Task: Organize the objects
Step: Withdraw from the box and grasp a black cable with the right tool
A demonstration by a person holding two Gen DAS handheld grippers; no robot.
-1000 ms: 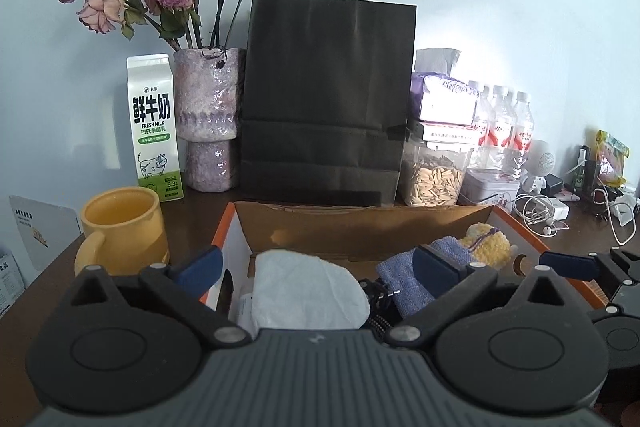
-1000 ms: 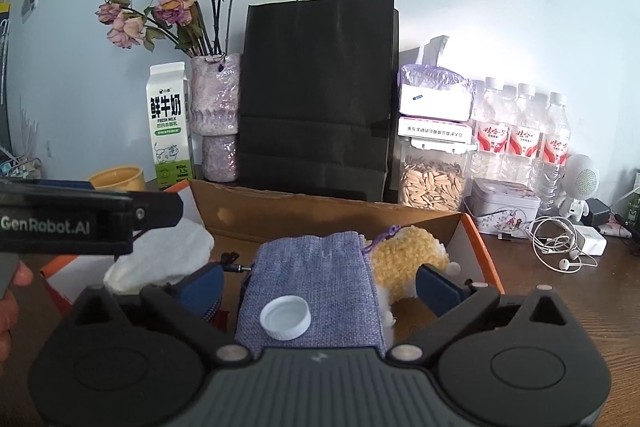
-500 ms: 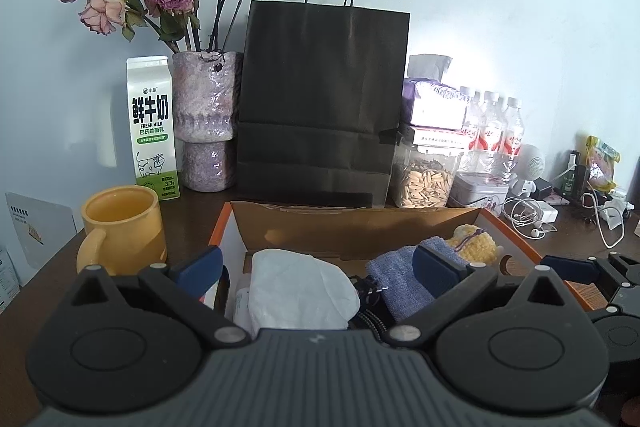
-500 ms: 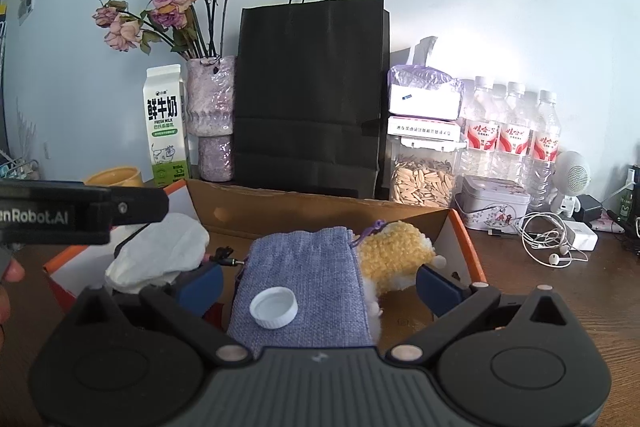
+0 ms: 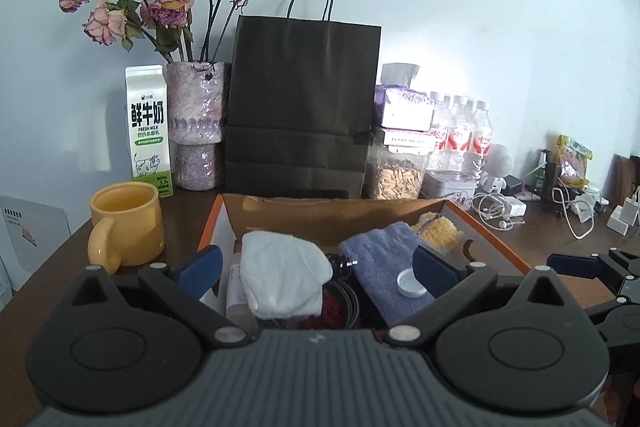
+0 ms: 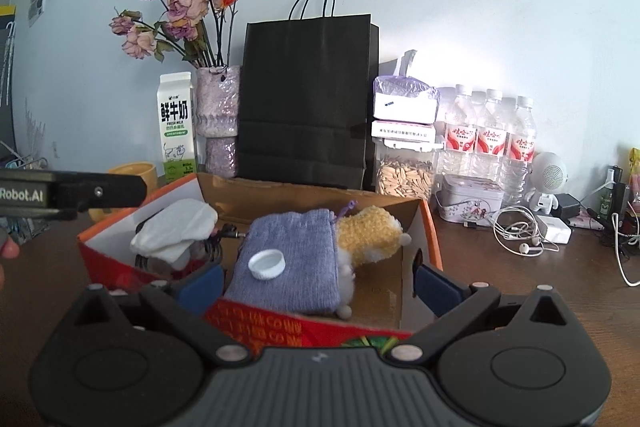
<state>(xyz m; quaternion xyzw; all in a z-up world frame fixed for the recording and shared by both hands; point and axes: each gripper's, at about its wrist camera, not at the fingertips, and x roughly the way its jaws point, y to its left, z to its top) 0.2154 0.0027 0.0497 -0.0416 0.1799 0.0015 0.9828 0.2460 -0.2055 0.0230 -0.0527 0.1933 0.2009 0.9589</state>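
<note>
An open cardboard box with an orange rim [image 5: 492,239] [image 6: 430,227] stands on the dark wooden table. Inside lie a white crumpled cloth [image 5: 284,275] [image 6: 176,231], a blue-grey knit pouch [image 5: 380,259] [image 6: 296,279] with a white bottle cap [image 5: 412,283] [image 6: 267,264] on top, a yellow plush toy [image 5: 436,231] [image 6: 368,239] and dark cables. My left gripper [image 5: 316,269] hovers open over the box's near left part, holding nothing. My right gripper [image 6: 318,285] is open and empty just before the box's red front wall [image 6: 300,327].
Behind the box stand a black paper bag [image 5: 300,107], a vase of dried roses [image 5: 196,131], a milk carton [image 5: 148,131], a seed jar [image 5: 396,179] and water bottles [image 6: 492,139]. A yellow mug [image 5: 124,227] sits left. Earphones and chargers [image 6: 520,231] lie right.
Both grippers have drawn back from the box and risen slightly. The box's red front wall now shows in the right wrist view. Contents lie unmoved.
</note>
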